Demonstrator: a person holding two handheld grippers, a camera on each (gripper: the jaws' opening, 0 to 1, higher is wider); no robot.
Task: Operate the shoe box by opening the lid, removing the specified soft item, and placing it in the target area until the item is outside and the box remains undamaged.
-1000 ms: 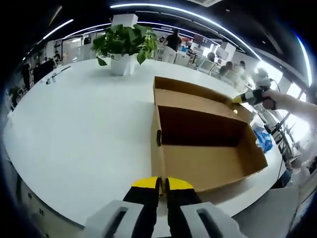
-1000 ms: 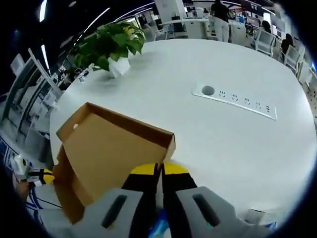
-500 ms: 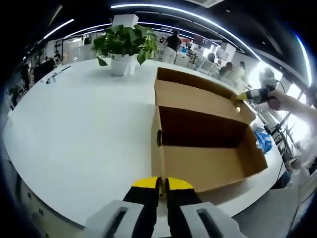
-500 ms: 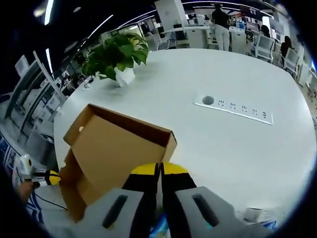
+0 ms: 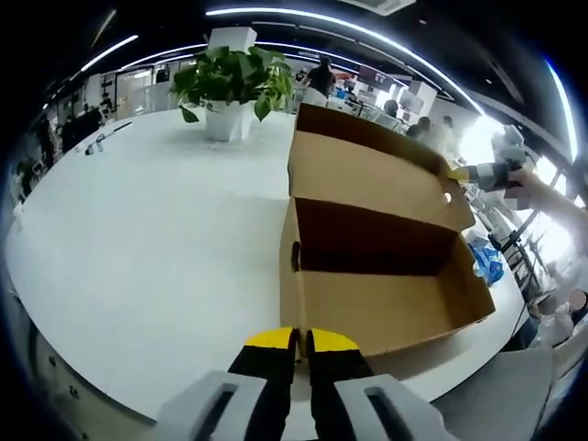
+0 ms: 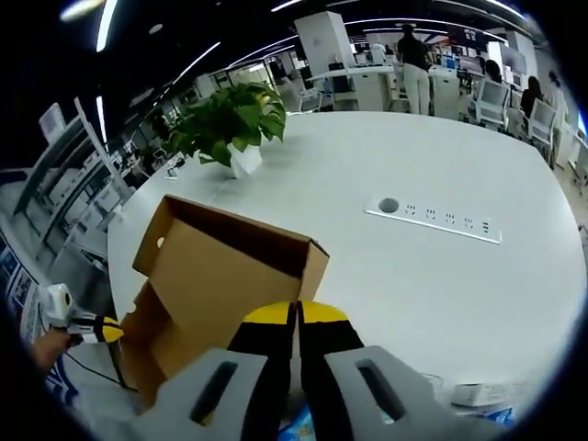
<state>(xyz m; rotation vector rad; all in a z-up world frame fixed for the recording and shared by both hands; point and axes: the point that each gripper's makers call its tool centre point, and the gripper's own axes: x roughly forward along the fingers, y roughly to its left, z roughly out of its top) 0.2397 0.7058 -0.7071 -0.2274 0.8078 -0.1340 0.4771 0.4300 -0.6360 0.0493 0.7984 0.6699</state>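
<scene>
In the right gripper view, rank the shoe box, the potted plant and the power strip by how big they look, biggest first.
1. Shoe box, clearly largest, though it is also nearest the camera.
2. Potted plant.
3. Power strip; longer but much thinner than the plant, so these two are close.

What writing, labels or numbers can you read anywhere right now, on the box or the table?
None can be read.
The cardboard box and its lid show plain brown card, with no print visible.
The power strip set in the table shows sockets but no legible marking.
Blue panels at the left edge of the right gripper view are too blurred to read.
</scene>
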